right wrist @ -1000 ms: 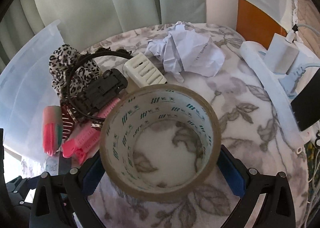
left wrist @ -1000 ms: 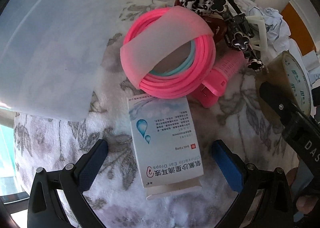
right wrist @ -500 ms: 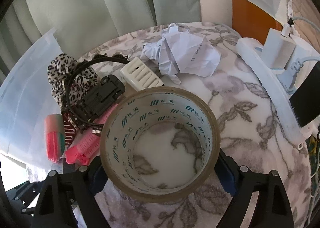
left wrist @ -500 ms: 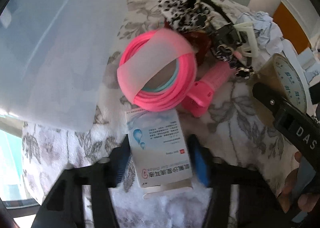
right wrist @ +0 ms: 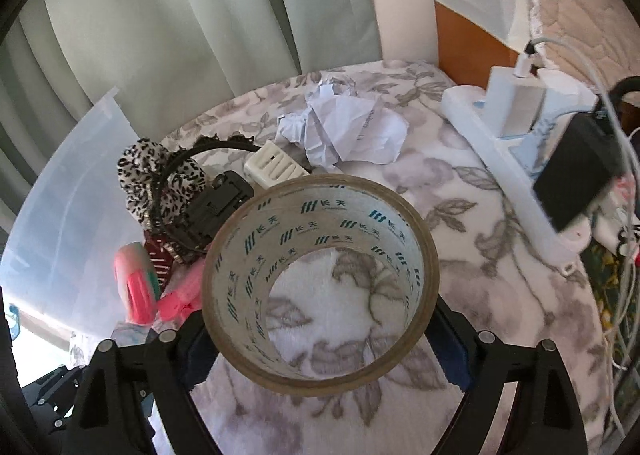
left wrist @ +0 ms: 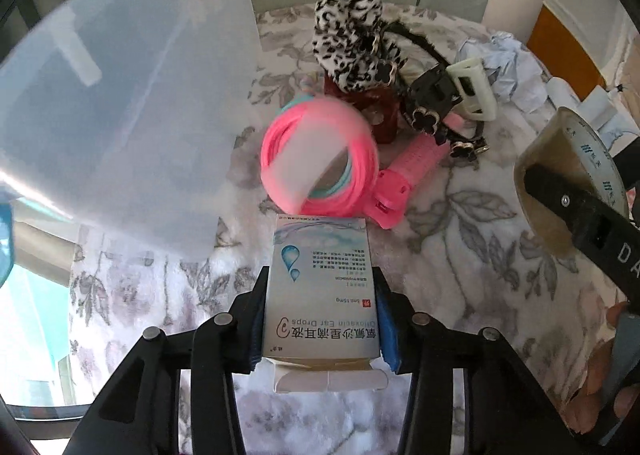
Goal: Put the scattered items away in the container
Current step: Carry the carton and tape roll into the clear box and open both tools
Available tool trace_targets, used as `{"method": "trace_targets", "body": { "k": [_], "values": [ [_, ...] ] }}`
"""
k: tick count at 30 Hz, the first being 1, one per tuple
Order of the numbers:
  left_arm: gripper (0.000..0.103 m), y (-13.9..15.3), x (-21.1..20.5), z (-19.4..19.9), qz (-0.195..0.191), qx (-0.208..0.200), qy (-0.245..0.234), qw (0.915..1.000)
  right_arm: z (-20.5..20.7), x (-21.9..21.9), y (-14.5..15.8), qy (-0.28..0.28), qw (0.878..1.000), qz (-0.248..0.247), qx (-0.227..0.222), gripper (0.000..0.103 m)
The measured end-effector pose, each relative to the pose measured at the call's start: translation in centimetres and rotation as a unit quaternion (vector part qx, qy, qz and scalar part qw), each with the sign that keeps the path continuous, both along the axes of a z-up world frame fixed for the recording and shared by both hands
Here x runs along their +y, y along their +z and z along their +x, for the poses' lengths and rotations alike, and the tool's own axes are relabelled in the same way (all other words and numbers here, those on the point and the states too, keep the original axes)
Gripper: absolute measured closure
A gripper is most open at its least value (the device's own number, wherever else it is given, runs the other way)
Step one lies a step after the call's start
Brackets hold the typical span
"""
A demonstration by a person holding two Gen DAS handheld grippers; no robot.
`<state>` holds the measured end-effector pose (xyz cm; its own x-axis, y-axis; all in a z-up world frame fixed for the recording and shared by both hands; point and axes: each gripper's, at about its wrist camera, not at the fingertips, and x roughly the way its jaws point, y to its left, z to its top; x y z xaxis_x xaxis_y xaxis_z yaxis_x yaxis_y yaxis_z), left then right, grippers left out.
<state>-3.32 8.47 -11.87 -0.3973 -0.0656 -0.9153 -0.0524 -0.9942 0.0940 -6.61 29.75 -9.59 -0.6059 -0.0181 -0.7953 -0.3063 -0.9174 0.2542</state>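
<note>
A white and blue ear drops box (left wrist: 316,255) sits between the blue pads of my left gripper (left wrist: 320,289), whose jaws are closing with both pads pressed on its sides, just above the floral cloth. My right gripper (right wrist: 320,335) is shut on a wide brown tape roll (right wrist: 332,211), held off the cloth with its hole facing the camera. The same tape roll (left wrist: 560,183) shows at the right edge of the left wrist view. The translucent plastic container (left wrist: 120,115) stands to the left; its wall (right wrist: 72,195) also appears in the right wrist view.
On the cloth lie a pink coil of bands (left wrist: 320,163), a pink roller (left wrist: 408,175), a leopard scrunchie (left wrist: 348,39), a black headband (left wrist: 428,95), a white clip (left wrist: 472,91) and crumpled paper (right wrist: 344,131). A power strip with chargers (right wrist: 508,159) lines the right side.
The left jaws went from wide open to pressing on the ear drops box and lifted it. The right jaws closed onto the tape roll, which rose a little.
</note>
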Motion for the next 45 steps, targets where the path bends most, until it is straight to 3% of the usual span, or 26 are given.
{"method": "trace_targets", "body": {
  "k": [12, 20, 35, 45],
  "values": [
    [0.056, 3.2, -0.7, 3.5, 0.018, 0.031, -0.026, 0.9990, 2.7, -1.8, 3.8, 0.007, 0.999, 0.024, 0.022, 0.012],
    [0.056, 6.3, 0.3, 2.6, 0.037, 0.076, -0.027, 0.9960, 3.7, -3.0, 7.4, 0.008, 0.998, 0.040, 0.053, 0.012],
    [0.056, 15.5, -0.8, -0.3, 0.094, 0.178, -0.035, 0.9790, 2.8, -4.0, 16.5, -0.003, 0.988, 0.079, 0.132, 0.012],
    [0.056, 21.6, -5.2, -2.2, 0.142, 0.227, 0.027, 0.9631, -0.3, -7.2, 23.6, 0.019, 0.977, 0.096, 0.190, 0.012]
  ]
}}
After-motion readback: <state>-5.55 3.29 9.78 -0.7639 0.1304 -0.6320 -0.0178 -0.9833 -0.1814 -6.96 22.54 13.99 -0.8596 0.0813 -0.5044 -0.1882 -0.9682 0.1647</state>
